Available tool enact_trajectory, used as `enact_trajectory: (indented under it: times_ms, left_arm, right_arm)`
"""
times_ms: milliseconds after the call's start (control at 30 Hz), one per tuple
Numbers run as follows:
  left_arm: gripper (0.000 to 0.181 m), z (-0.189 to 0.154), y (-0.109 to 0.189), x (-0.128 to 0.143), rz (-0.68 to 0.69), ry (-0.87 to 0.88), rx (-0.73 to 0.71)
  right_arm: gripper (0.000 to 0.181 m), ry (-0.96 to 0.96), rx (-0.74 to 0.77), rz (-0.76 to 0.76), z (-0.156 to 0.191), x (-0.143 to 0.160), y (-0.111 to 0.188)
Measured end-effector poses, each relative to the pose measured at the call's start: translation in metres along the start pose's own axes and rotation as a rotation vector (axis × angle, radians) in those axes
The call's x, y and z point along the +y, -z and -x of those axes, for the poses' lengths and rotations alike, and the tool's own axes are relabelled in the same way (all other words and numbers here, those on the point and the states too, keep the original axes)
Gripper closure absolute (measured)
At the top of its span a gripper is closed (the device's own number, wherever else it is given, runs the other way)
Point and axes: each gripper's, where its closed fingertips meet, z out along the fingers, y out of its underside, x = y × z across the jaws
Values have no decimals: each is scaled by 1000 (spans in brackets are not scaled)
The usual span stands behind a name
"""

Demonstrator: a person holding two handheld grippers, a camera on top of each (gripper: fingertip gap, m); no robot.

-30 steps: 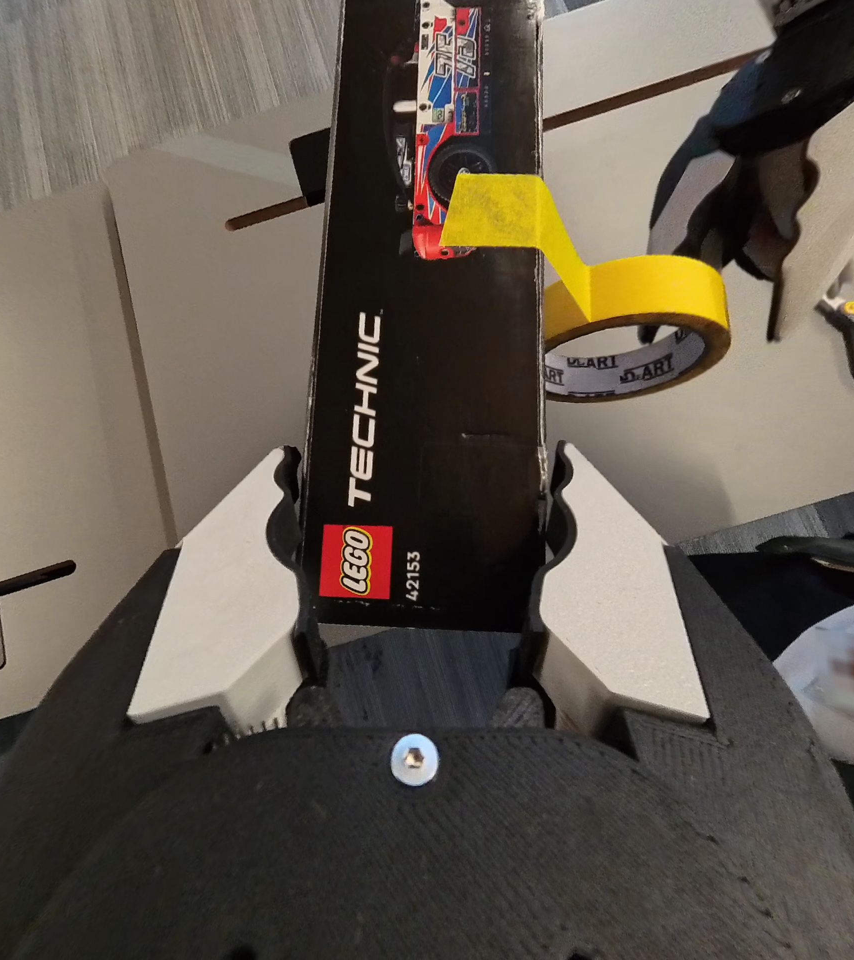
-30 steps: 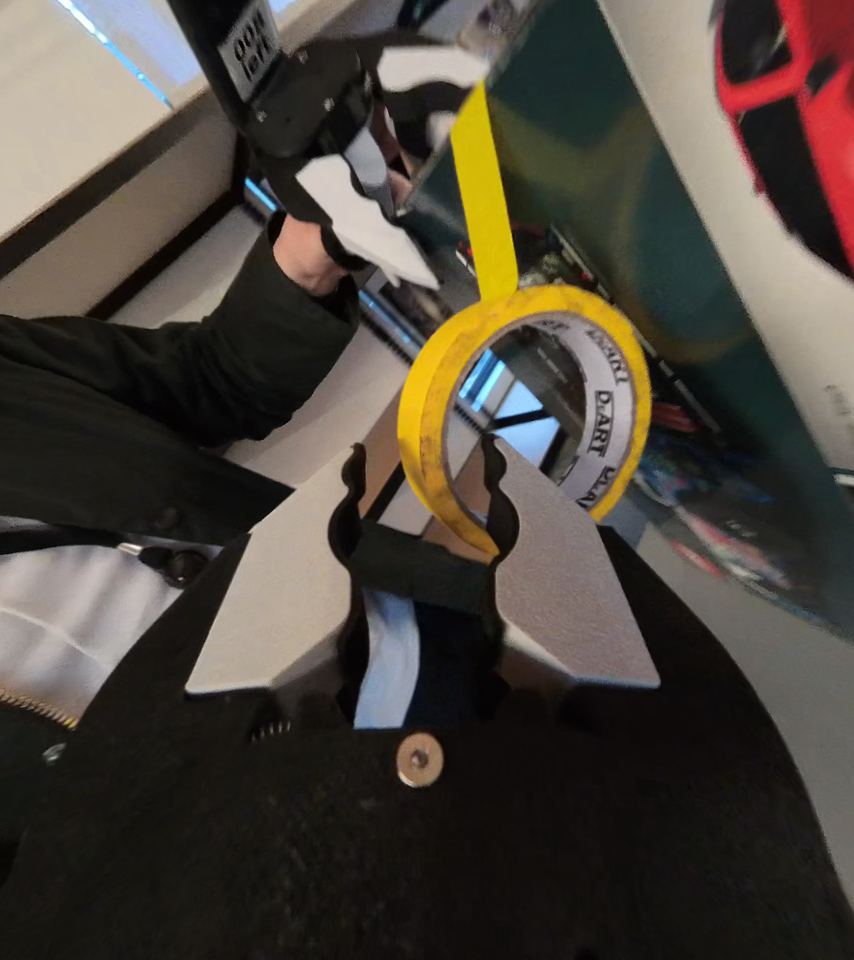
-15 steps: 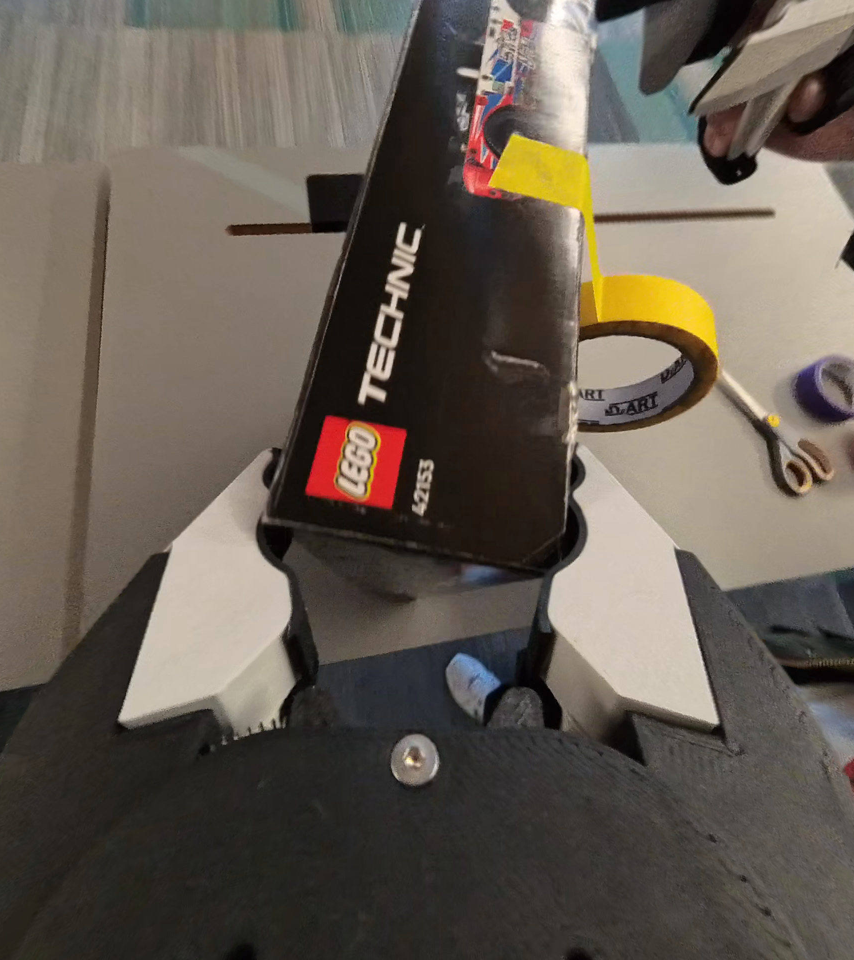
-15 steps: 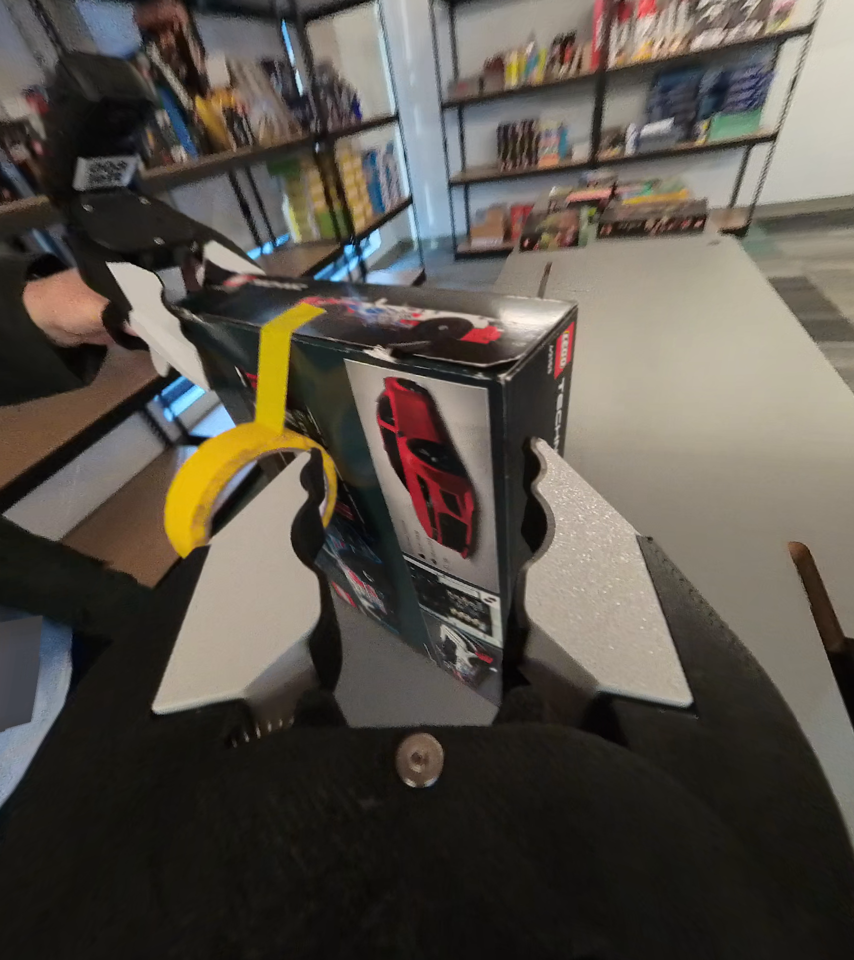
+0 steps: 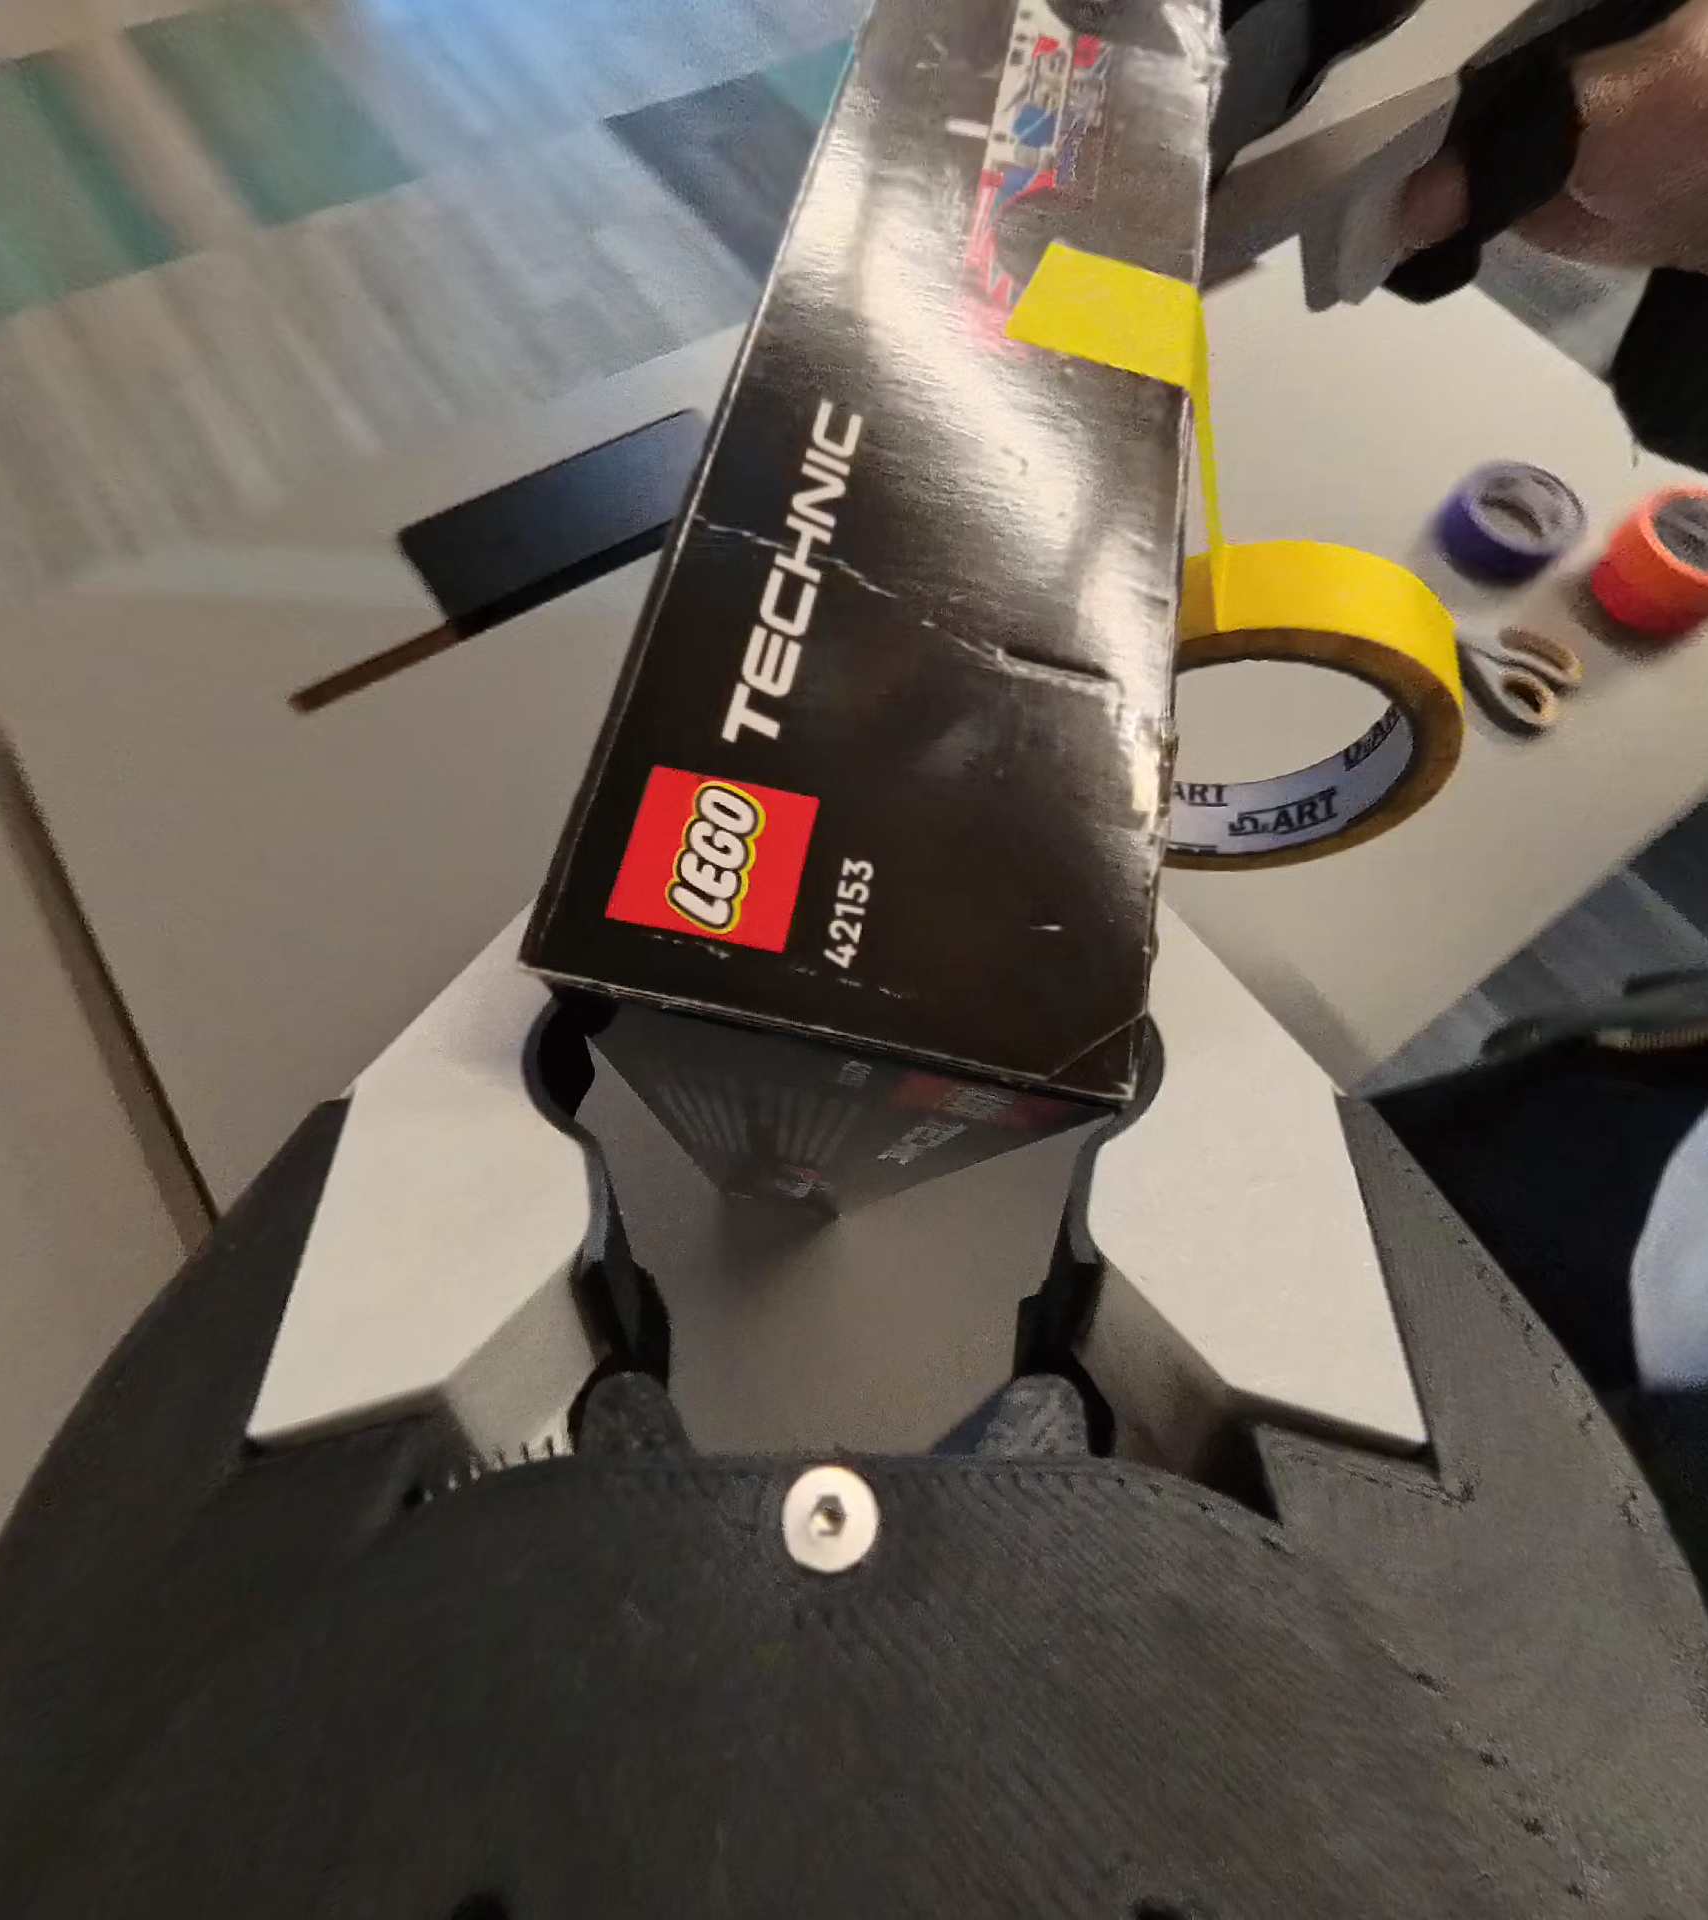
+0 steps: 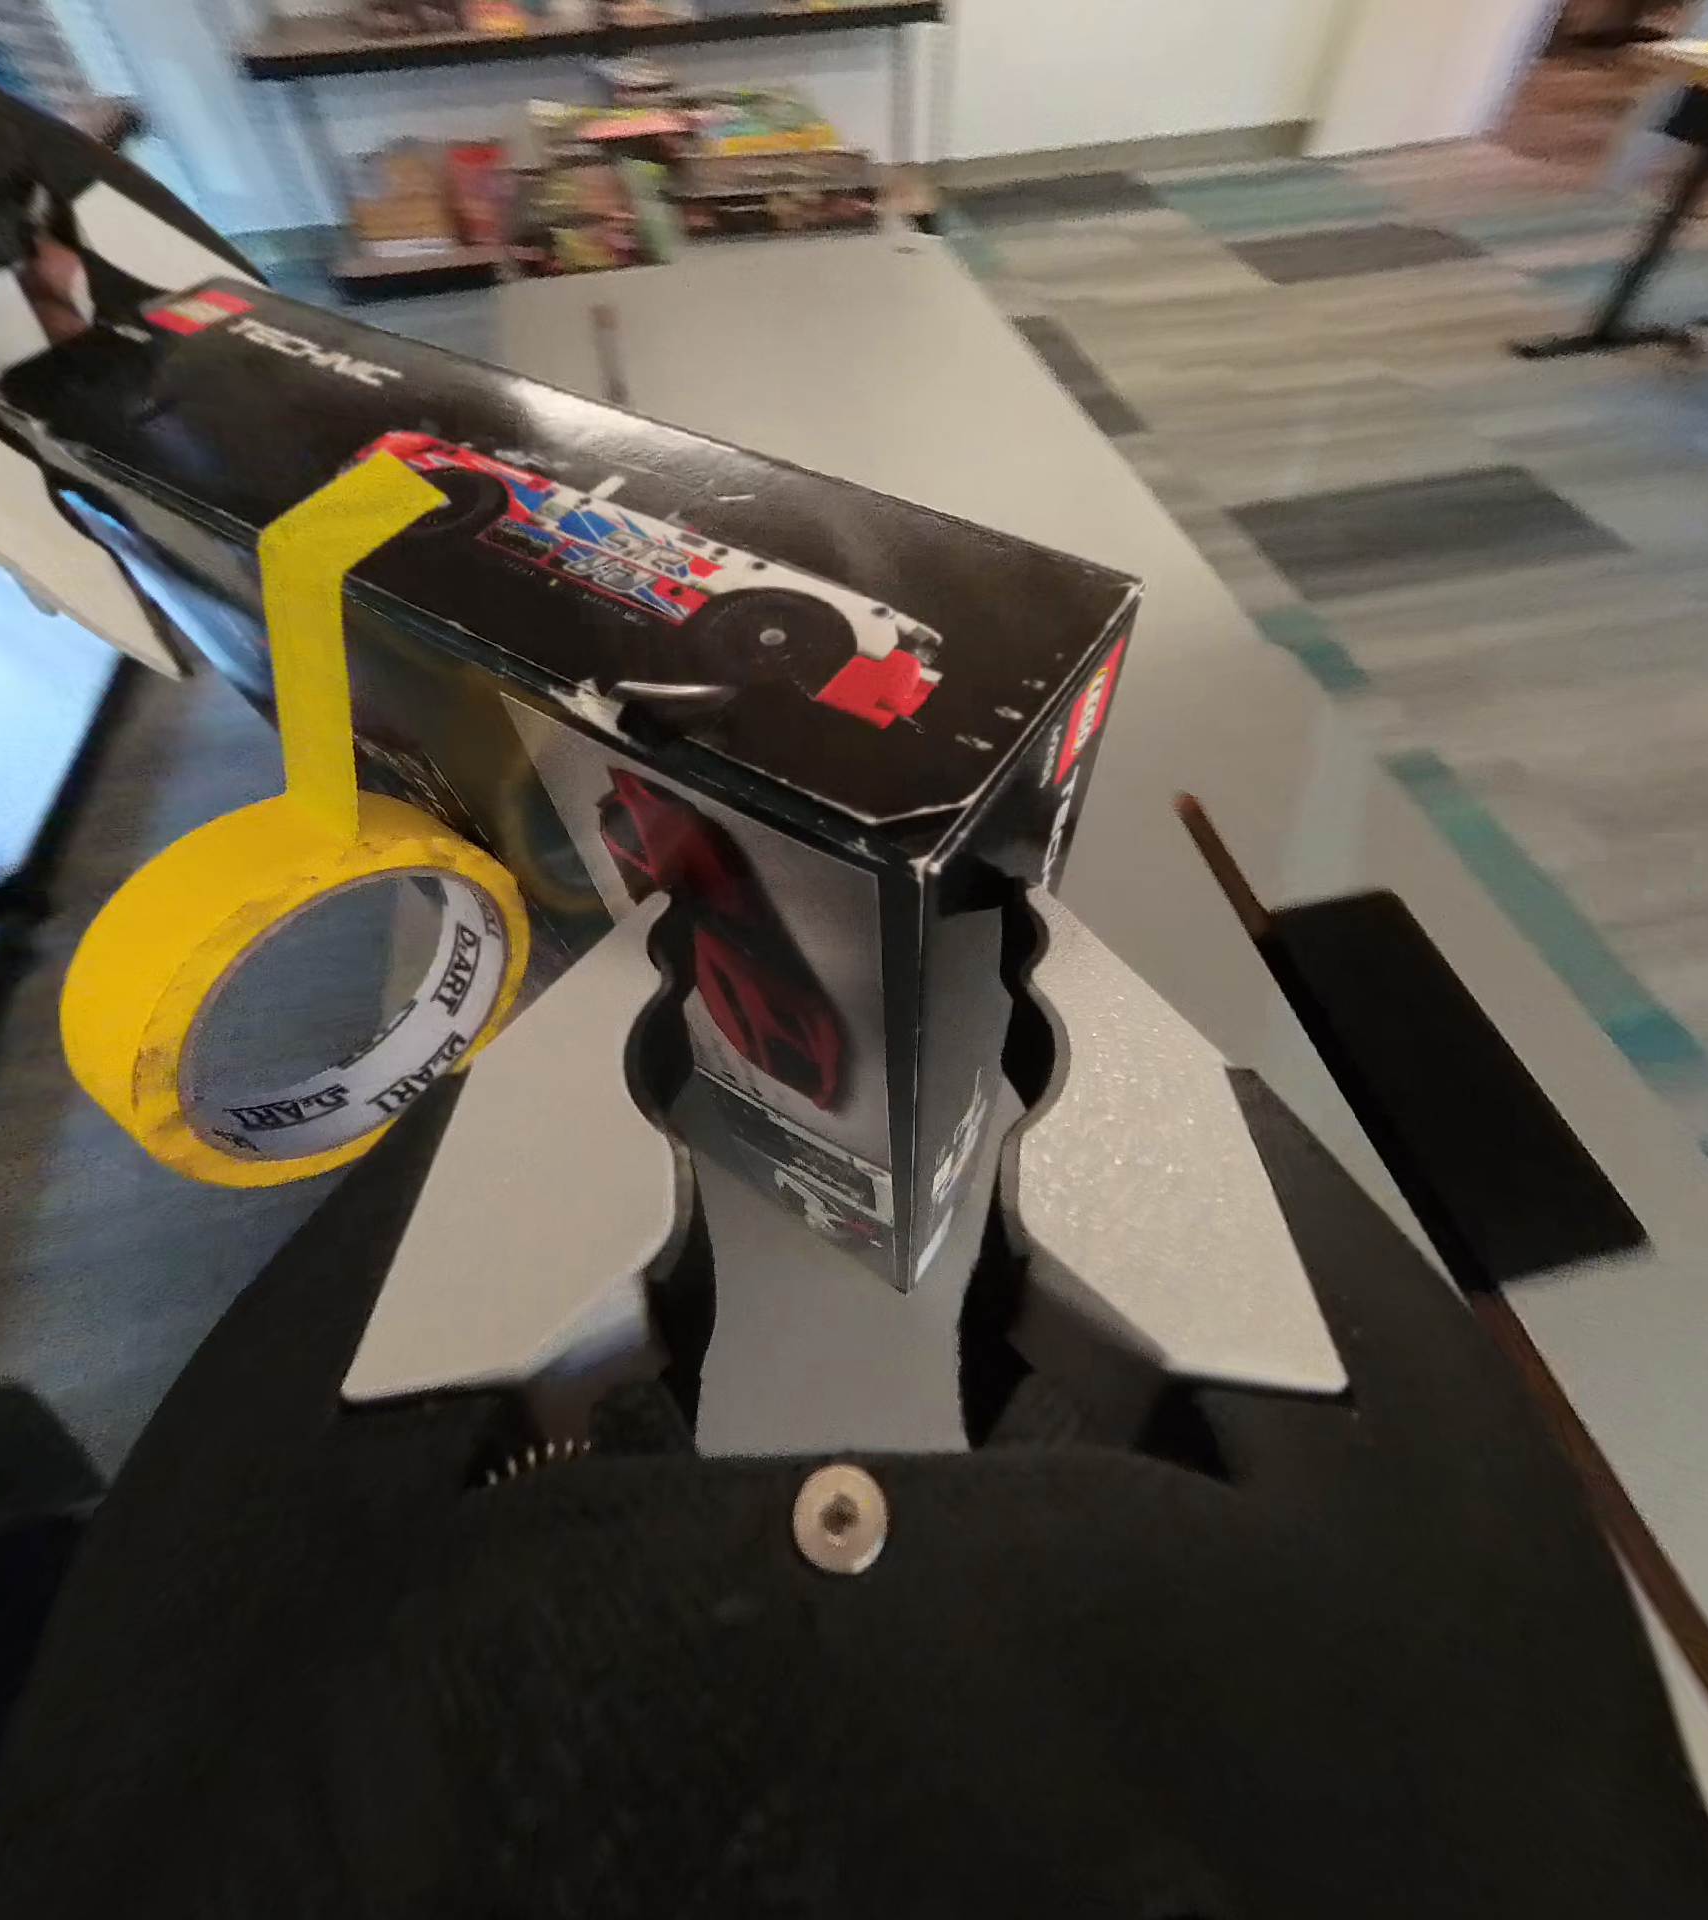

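Note:
A long black toy box (image 5: 912, 623) with a car picture is held off the table between both grippers. My left gripper (image 5: 845, 1039) is shut on its near end. My right gripper (image 6: 839, 914) is shut on the other end of the box (image 6: 725, 582), across a corner. A yellow tape strip (image 5: 1104, 312) is stuck on the box's top. The yellow tape roll (image 5: 1349, 623) hangs from it beside the box. In the right wrist view the roll (image 6: 154, 935) dangles left of my left finger. The right gripper also shows in the left wrist view (image 5: 1349, 187), held by a hand.
A grey table (image 5: 310, 831) lies below. On it are a purple tape roll (image 5: 1510, 514), an orange tape roll (image 5: 1676, 561), scissors (image 5: 1520, 675) and a flat black slab (image 5: 538, 530). Shelves with boxes (image 6: 621, 187) stand beyond the table.
My right gripper has left the tape roll, moved to the box's far end and closed on it. The roll now hangs free from its strip. The box has tilted in my left gripper.

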Motion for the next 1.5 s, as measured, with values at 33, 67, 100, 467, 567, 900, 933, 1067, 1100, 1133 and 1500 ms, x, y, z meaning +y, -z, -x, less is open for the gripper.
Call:
enact_trajectory:
  times_ms: [33, 67, 100, 467, 567, 900, 933, 1067, 1100, 1133, 1500]
  left_arm:
    - [81, 8, -5, -4, 0, -50, 60]
    - [81, 16, -10, -9, -6, -94, 120]
    - [81, 23, -15, -14, -12, -131, 175]
    - [78, 49, -39, -50, -207, -111, 448]
    - [78, 48, -33, -54, -260, -65, 477]
    - [85, 63, -2, -71, -353, -13, 417]
    - [85, 65, 6, -72, -367, -13, 399]
    - [91, 56, 61, -76, -505, -15, 328]
    - [93, 47, 76, -73, -536, -22, 304]
    - [95, 35, 91, -68, -570, -28, 282]
    - [117, -97, 142, -22, -681, 8, -112]
  right_arm:
    - [123, -23, 75, 5, 1, 3, 6]
    - [123, -40, 146, 8, 2, 5, 11]
    - [123, -57, 210, 14, 2, 7, 15]
    - [129, -56, 376, 124, -10, 14, 21]
    - [129, -69, 362, 124, -10, 13, 22]
    - [120, -171, 272, -34, -11, -1, 73]
    - [123, -167, 279, -21, -10, 4, 95]
    - [135, -238, 518, 255, -29, 112, 210]
    - [135, -311, 577, 348, -30, 160, 236]
    - [136, -384, 623, 427, -28, 210, 257]
    - [150, -648, 654, 696, 28, 480, 292]
